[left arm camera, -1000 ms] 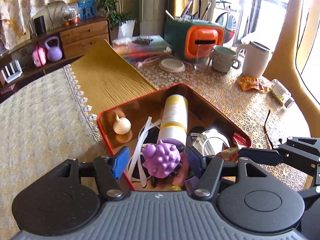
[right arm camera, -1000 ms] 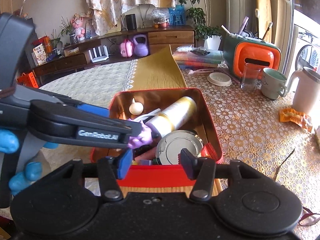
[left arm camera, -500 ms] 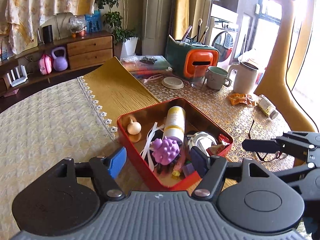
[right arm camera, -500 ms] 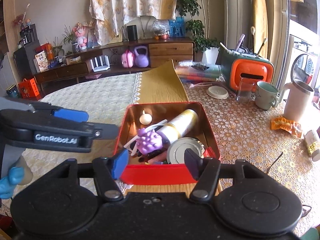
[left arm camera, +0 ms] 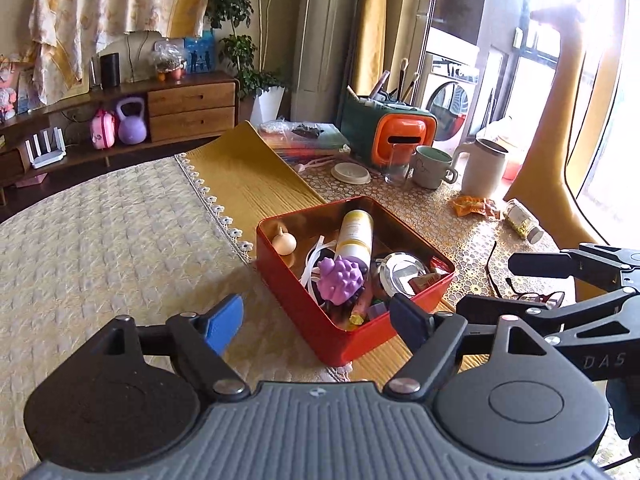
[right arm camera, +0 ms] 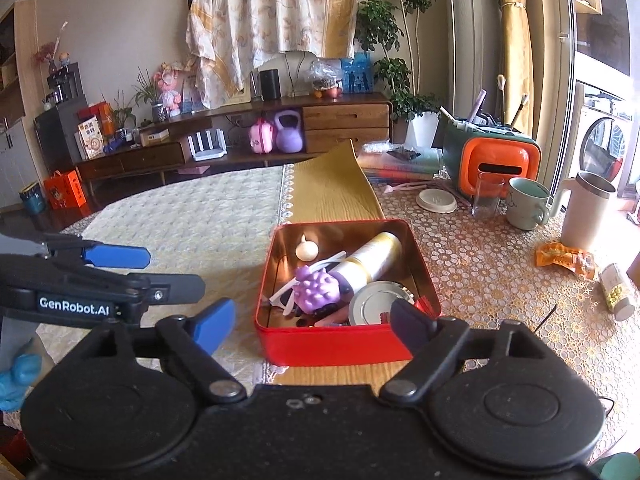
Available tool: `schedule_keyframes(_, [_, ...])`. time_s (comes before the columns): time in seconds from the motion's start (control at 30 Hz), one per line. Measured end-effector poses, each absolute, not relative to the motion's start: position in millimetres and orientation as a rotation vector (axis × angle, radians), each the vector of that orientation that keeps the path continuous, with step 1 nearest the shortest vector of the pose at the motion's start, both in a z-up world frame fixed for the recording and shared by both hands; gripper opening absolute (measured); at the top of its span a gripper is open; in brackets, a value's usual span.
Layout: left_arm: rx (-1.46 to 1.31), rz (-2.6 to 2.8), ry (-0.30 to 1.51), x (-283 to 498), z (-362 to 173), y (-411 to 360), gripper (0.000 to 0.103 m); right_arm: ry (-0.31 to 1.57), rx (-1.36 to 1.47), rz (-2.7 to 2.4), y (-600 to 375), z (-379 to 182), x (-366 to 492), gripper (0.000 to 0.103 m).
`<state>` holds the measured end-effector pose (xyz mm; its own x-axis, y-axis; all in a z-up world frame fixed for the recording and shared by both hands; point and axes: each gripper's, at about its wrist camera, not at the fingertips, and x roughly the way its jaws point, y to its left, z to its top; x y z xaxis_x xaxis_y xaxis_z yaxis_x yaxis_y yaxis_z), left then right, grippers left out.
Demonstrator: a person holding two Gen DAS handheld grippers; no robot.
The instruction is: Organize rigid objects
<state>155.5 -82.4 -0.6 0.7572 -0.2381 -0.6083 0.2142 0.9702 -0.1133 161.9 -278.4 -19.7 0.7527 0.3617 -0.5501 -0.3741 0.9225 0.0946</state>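
Both the left gripper (left arm camera: 316, 320) and right gripper (right arm camera: 314, 320) are hanging open, empty; I reckon the spiky purple rubber toy (right arm camera: 318, 292) is perching loosely in the red metal tin (right arm camera: 336, 346), so it could tumble out.

In the middle of the frame the red tin (left arm camera: 352, 336) looks like painted metal, glossy outside and with a shiny copper-coloured inside. In it the round lid (right arm camera: 374, 302) is bright polished metal, and the purple knobby toy (left arm camera: 342, 278) looks like soft matt rubber or plastic. The bottle (right arm camera: 370, 262) is smooth plastic with a light shine. At the left the tablecloth (left arm camera: 100, 240) is woven cloth, rough and matt. At the right the lace cover (right arm camera: 492, 280) looks like glossy plastic. The yellow mat (left arm camera: 248, 176) has a wood-grain texture. In the upper middle the cabinet (right arm camera: 344, 120) is brown wood with a satin finish.
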Motion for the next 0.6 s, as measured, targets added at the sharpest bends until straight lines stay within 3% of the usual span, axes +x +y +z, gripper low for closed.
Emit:
schedule_keyframes(0.23, [-0.044, -0.244, 0.649, 142, 2, -82, 0.084, 0.555, 0.001, 0.427, -284, -13, 151, 0.099])
schedule_keyframes(0.33, [-0.039, -0.241, 0.649, 137, 2, -83, 0.093, 0.549, 0.007, 0.437, -284, -13, 146, 0.102])
schedule_keyframes(0.6, [-0.009, -0.235, 0.632, 122, 3, -88, 0.096, 0.55, 0.064, 0.452, -290, -13, 137, 0.103])
